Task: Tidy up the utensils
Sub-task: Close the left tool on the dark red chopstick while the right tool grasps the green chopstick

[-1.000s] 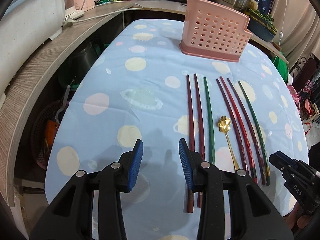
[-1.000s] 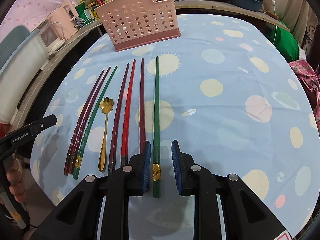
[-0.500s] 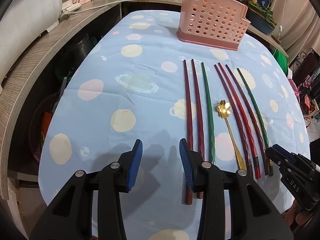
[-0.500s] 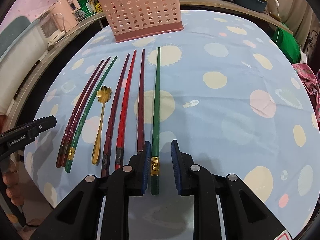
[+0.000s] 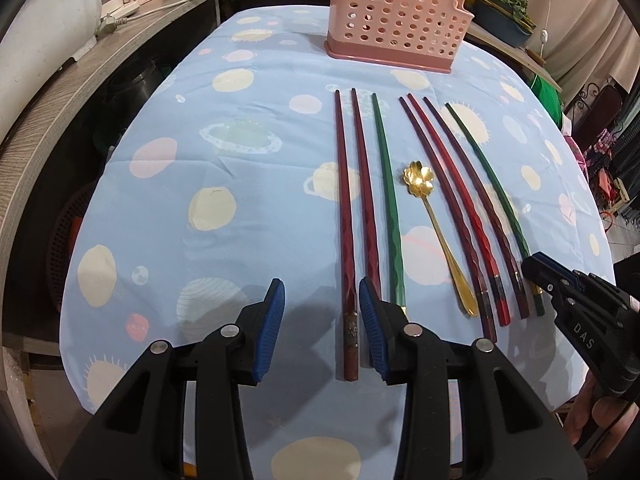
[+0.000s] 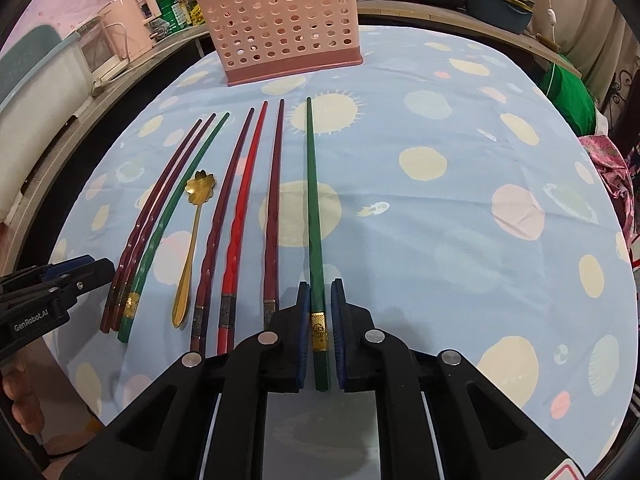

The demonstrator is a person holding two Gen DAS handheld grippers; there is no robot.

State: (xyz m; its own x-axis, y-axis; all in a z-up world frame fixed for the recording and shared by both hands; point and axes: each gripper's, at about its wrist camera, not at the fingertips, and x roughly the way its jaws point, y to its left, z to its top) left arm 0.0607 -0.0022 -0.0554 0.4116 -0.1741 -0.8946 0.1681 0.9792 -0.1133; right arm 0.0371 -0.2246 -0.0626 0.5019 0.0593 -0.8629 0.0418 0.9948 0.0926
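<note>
Blue-padded left gripper (image 5: pixel 320 328) hovers over the near left part of the surface (image 5: pixel 240 184), jaws partly apart and gripping nothing. The butt of the leftmost dark red chopstick (image 5: pixel 346 240) shows in the gap close to the right pad; whether the pad touches it cannot be told.

Next to the right lie a second dark red chopstick (image 5: pixel 365 204) and a green chopstick (image 5: pixel 388 200), then a gold flower-bowl spoon (image 5: pixel 432 216), then three more red-toned chopsticks (image 5: pixel 460 208). All lie flat and roughly parallel, tips toward the pink perforated holder (image 5: pixel 394 20) standing at the far edge.

Furthest right, the right gripper (image 6: pixel 320 332) has just been closing, and its jaws now stand narrow on the outermost green chopstick (image 6: pixel 312 200), pads at the gold band near the butt. That chopstick lies flat on the cloth.

Handling assessment: chopsticks appear light, rigid and glossy, probably slippery, with faceted thick ends. A butt-end hold leaves a long lever; the tip may droop or swivel in the pads when lifted. A grip squarely across the thick end, on or just ahead of the band, seems soundest. The spoon looks thin and low-lying, so harder to get the pads under.
</note>
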